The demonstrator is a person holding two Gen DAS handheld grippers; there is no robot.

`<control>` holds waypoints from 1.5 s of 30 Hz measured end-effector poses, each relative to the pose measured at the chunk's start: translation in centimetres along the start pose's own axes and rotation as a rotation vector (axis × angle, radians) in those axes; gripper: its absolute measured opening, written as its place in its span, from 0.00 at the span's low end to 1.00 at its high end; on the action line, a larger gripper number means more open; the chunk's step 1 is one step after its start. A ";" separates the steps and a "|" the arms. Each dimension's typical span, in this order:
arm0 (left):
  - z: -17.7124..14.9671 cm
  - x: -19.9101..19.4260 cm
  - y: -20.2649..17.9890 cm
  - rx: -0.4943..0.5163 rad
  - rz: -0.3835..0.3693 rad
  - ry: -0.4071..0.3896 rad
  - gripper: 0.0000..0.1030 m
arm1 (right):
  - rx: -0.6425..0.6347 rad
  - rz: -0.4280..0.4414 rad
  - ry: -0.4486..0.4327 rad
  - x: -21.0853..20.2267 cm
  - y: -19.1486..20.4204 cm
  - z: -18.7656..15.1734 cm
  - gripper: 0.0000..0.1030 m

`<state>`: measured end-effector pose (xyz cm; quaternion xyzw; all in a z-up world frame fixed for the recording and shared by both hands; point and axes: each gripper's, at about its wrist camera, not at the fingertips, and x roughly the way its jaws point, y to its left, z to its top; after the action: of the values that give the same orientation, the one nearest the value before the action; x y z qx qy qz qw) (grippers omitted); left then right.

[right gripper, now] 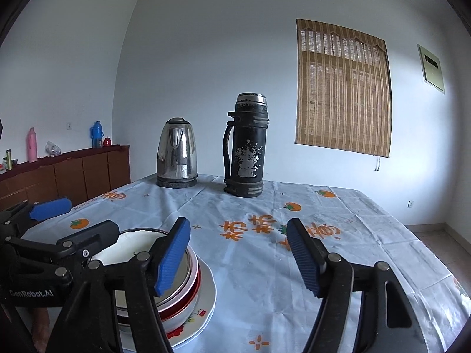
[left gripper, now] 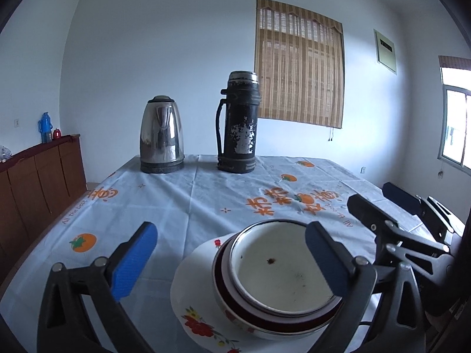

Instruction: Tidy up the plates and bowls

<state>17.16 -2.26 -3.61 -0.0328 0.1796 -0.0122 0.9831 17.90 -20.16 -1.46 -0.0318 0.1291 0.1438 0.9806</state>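
Nearest the lens, the left gripper (left gripper: 231, 254) stands with its jaws spread wide, its blue pads (left gripper: 134, 260) on either side of the stacked dishes and pressing on nothing. The stack sits near the front edge of the table (left gripper: 182, 203), on a pale blue tablecloth (right gripper: 265, 264) printed with orange fruit and lettering. At the bottom is a white plate (left gripper: 188, 303) with a red flower pattern; on it rests a bowl with a dark red band (left gripper: 235, 311), and nested in that is a metal-rimmed white bowl (left gripper: 279, 267) whose inner floor carries a few dark specks. The right gripper (right gripper: 238, 254) is beside the stack, on its right; its jaws are parted and empty, the left pad in front of the bowls' rim, the right pad over bare cloth. Whether that left pad touches the rim cannot be told. Towards the far edge of the table stand a steel kettle (left gripper: 162, 138) and, just to its right, a tall black flask (left gripper: 240, 123) with worn paint, both upright and apart from each other. Beyond the table, a brown sideboard (right gripper: 85, 173) lines the left wall, and a bamboo blind (left gripper: 298, 64) hangs on the back wall.
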 end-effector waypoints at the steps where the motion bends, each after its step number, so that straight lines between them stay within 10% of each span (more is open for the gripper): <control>1: 0.0 0.0 0.0 0.001 0.002 0.003 0.99 | 0.001 -0.002 -0.002 0.0 -0.1 0.0 0.68; 45: -0.3 1.0 0.0 0.011 0.033 0.066 0.99 | 0.006 -0.027 0.012 0.0 -0.8 -0.6 0.68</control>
<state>18.00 -2.29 -4.29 -0.0238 0.2123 0.0021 0.9769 18.01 -21.01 -2.05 -0.0317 0.1351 0.1300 0.9818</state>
